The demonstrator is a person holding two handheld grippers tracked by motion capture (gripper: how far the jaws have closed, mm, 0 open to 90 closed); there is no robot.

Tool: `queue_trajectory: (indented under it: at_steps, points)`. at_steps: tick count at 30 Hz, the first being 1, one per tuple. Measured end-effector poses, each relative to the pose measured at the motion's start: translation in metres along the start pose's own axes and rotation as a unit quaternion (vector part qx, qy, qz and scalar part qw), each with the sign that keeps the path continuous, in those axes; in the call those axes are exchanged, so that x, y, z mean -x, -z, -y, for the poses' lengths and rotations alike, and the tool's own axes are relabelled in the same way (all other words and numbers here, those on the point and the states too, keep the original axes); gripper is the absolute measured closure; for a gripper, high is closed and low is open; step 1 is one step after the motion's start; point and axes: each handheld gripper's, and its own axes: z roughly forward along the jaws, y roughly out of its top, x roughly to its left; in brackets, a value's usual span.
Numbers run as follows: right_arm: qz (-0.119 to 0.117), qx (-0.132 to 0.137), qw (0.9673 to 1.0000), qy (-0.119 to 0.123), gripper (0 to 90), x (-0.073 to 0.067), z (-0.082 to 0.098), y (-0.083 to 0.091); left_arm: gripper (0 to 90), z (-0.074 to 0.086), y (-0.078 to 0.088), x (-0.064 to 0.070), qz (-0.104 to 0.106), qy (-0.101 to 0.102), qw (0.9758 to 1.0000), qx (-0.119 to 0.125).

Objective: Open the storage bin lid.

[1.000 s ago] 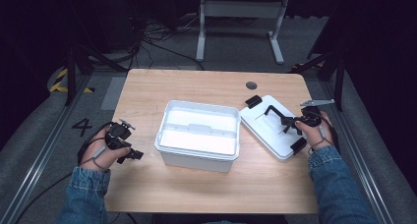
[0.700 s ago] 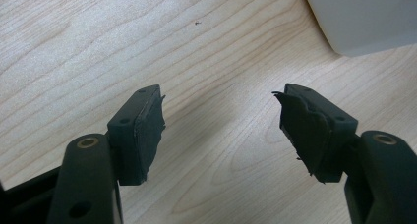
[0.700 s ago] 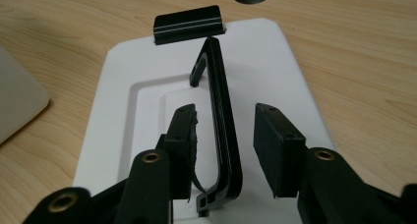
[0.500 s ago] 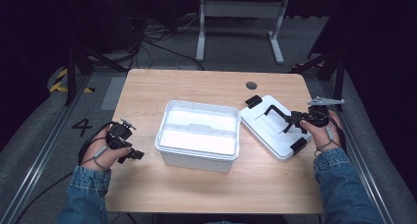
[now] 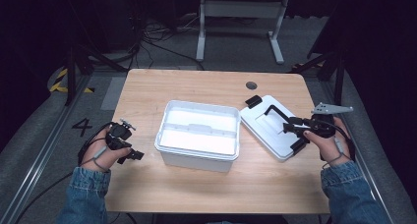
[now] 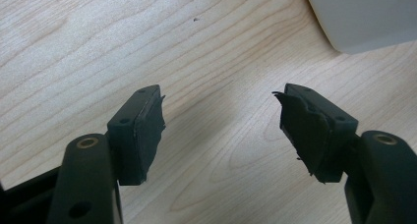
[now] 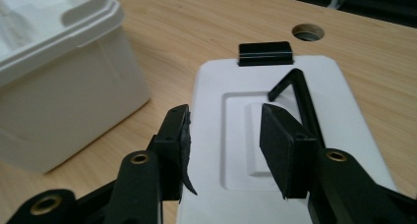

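Observation:
An open white plastic box [image 5: 198, 135] stands in the middle of the wooden table [image 5: 196, 89]. Its white lid [image 5: 269, 130] lies flat to the right, with a black handle [image 5: 273, 110] and black latches [image 5: 254, 101]. My right gripper [image 5: 289, 126] hovers over the lid's right part, open, nothing between its jaws. In the right gripper view the open right gripper [image 7: 226, 117] points along the lid [image 7: 275, 86] toward the latch [image 7: 265, 53], with the box [image 7: 59, 81] at left. My left gripper [image 5: 130, 153] is open over bare wood left of the box; its view shows the left gripper [image 6: 219, 98] empty and the box corner [image 6: 364, 17].
A round cable hole [image 5: 251, 85] is in the table behind the lid, the same cable hole [image 7: 308, 32] showing in the right gripper view. Beyond the far edge stand a metal stand [image 5: 241, 10] and floor cables. Bare wood runs along the front of the table.
The right hand has drifted slightly right and back over the lid, jaws still open. The left hand has hardly moved.

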Motion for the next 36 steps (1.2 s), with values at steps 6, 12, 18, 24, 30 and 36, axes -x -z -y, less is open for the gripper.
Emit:
queue_trajectory:
  at_steps: [6, 12, 18, 24, 30, 36]
  points:
    - [-0.027, -0.003, 0.9995, 0.014, 54.5, -0.022, 0.003, 0.006, 33.8, 0.0, 0.0, -0.001, 0.0, -0.002, 1.0, 0.001]
    - [-0.048, -0.011, 0.9984, 0.026, 54.0, -0.042, 0.01, 0.007, 33.8, 0.0, 0.001, -0.003, -0.001, -0.001, 1.0, 0.002]
    - [-0.07, -0.018, 0.9965, 0.04, 53.1, -0.063, 0.017, 0.006, 33.8, -0.001, -0.002, -0.003, 0.002, 0.001, 1.0, 0.0]
    - [-0.083, -0.033, 0.9944, 0.057, 50.1, -0.08, 0.026, -0.003, 33.8, -0.001, -0.002, -0.003, 0.003, 0.003, 1.0, 0.0]
    - [-0.097, -0.05, 0.9923, 0.06, 49.5, -0.089, 0.035, -0.013, 33.8, 0.0, -0.002, -0.005, 0.002, 0.003, 1.0, 0.001]
    - [-0.108, -0.062, 0.9904, 0.059, 48.0, -0.095, 0.047, -0.023, 33.8, -0.001, -0.002, -0.005, 0.003, 0.001, 1.0, 0.0]
